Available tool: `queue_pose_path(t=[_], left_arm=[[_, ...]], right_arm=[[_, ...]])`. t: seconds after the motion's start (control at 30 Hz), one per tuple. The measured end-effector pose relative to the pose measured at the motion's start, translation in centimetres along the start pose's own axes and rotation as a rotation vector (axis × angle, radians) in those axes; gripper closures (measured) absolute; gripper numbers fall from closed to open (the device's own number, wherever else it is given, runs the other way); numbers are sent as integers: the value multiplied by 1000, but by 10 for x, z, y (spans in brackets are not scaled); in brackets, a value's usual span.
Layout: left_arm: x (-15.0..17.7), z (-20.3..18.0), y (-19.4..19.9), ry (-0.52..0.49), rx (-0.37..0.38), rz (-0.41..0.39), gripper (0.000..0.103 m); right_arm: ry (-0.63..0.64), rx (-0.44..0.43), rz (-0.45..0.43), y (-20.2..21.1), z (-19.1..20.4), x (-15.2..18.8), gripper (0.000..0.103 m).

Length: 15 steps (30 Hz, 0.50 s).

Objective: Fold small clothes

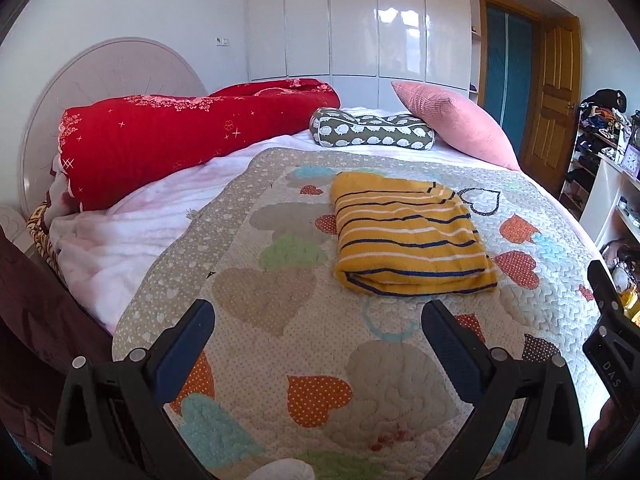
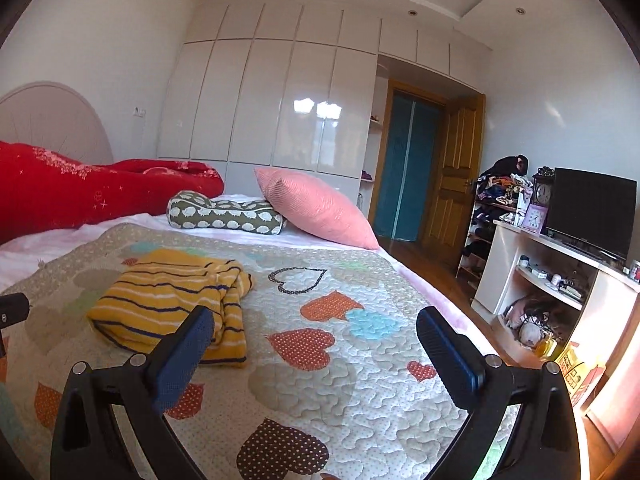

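the striped top lies folded into a neat block near the middle of the quilt, both the left gripper and right gripper wide and empty, so this fold looks finished.

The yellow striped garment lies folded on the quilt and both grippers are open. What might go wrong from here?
1. The striped garment has a loose bunched corner on its far right side; it may unfold if nudged.
2. The right gripper has one finger in front of the fold's near edge, so moving forward might drag it.
3. The left gripper, open just short of the garment, could catch the quilt.
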<state>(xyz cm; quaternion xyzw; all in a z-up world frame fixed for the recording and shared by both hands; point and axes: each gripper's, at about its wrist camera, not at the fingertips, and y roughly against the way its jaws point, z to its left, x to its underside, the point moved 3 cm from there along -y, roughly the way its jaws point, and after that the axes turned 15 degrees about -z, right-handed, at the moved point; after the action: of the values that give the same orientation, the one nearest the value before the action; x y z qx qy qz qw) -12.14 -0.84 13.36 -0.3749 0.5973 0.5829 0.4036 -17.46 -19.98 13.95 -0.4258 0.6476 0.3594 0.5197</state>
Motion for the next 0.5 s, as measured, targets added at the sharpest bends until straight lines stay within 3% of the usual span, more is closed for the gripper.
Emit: queue_pose_path(t=[0.33, 0.5], left_arm=[[19, -3, -14, -1, 59, 86, 0], [33, -2, -27, 13, 73, 151, 0]], right_arm=[[47, -94, 65, -6, 27, 14, 1], [30, -153, 151, -19, 37, 27, 1]])
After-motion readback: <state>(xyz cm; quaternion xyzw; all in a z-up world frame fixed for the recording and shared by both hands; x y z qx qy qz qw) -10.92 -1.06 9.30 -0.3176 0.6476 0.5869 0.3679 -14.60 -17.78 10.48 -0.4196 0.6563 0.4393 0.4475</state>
